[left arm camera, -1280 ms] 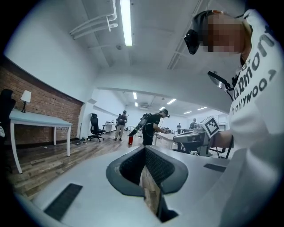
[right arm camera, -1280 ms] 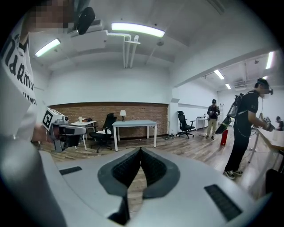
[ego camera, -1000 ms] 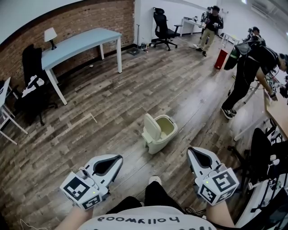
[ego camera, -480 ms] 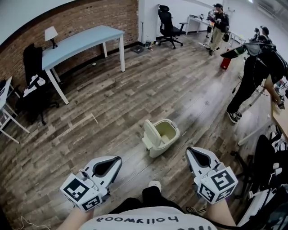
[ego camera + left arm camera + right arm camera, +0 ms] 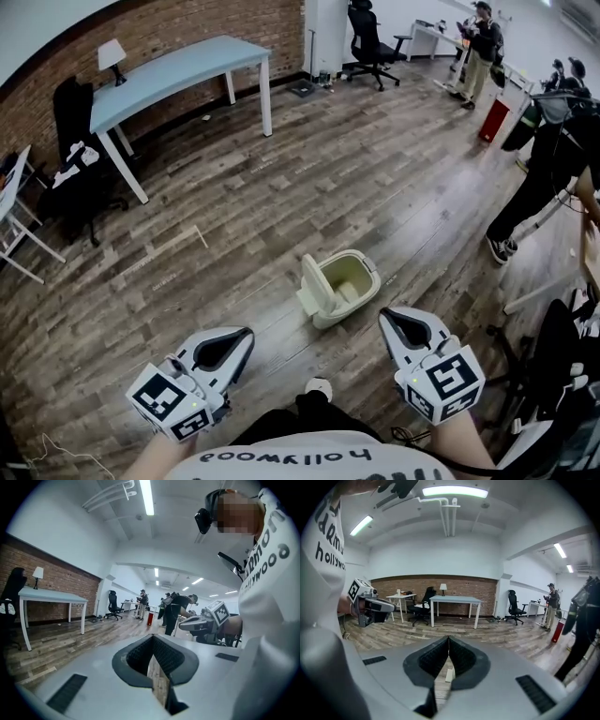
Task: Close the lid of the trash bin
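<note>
One trash bin in this shot, sitting on the wood floor just ahead of the person and between the two tools. Its one lid is flipped up and standing on the bin's left side, so the pale inside is showing.

Two tools, one per hand. The left tool has its jaws pressed together at the tips, and the left gripper view shows only floor through the gap behind them. Same for the right tool: tips touching, nothing gripped. Neither one touches the bin, and the right one is the nearer of the two.

Rest of the room: one light blue counter along the brick wall with one small lamp on its far end. There are two black office chairs, one beside the counter and one at the far end. A few people are over on the right, hard to count exactly.
</note>
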The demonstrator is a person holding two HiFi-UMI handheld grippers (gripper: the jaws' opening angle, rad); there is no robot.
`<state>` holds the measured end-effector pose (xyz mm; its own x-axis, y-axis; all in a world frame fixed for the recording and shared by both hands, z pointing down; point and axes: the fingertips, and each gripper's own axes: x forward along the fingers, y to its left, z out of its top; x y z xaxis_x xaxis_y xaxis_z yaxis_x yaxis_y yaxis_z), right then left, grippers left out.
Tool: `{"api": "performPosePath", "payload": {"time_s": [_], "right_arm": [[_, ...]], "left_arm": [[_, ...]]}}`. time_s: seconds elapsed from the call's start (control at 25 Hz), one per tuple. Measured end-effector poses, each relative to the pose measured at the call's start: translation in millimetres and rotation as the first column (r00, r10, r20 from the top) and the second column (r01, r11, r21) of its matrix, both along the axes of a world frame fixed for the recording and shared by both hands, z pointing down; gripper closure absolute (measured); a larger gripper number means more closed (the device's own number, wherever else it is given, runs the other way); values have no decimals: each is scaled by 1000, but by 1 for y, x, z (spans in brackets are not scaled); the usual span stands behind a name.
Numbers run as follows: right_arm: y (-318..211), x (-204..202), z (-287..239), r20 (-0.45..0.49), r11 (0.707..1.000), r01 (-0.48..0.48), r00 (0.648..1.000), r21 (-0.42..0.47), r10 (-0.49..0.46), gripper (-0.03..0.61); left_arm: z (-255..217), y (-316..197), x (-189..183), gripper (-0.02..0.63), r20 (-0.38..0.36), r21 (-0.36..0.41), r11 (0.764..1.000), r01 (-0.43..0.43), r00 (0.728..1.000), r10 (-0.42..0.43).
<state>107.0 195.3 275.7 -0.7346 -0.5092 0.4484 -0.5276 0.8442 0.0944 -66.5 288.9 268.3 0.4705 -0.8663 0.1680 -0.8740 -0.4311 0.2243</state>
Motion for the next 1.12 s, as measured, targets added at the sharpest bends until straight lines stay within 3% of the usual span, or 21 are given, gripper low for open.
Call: {"api": "performPosePath", "payload": {"time_s": [0.16,0.44,0.76,1.12], "right_arm": [[-19,-4,11,-14,999,50,999,-16,-51,569],[-61,0,9,77,995,66,995,-77,-61,569],[-77,-8,19,89,988,121,990,-98,-113,569],[-93,-50,42,54,976,161,986,-147,-155,569]], "left_arm": [[-1,-25,5,606,5,1,1000,12,1000,-12],[1,-63,11,606,5,3,999,42,999,-42],[6,-77,10,606,4,4,996,94,996,-94],[10,-96,-26,606,8,-4,993,121,993,-121]]}}
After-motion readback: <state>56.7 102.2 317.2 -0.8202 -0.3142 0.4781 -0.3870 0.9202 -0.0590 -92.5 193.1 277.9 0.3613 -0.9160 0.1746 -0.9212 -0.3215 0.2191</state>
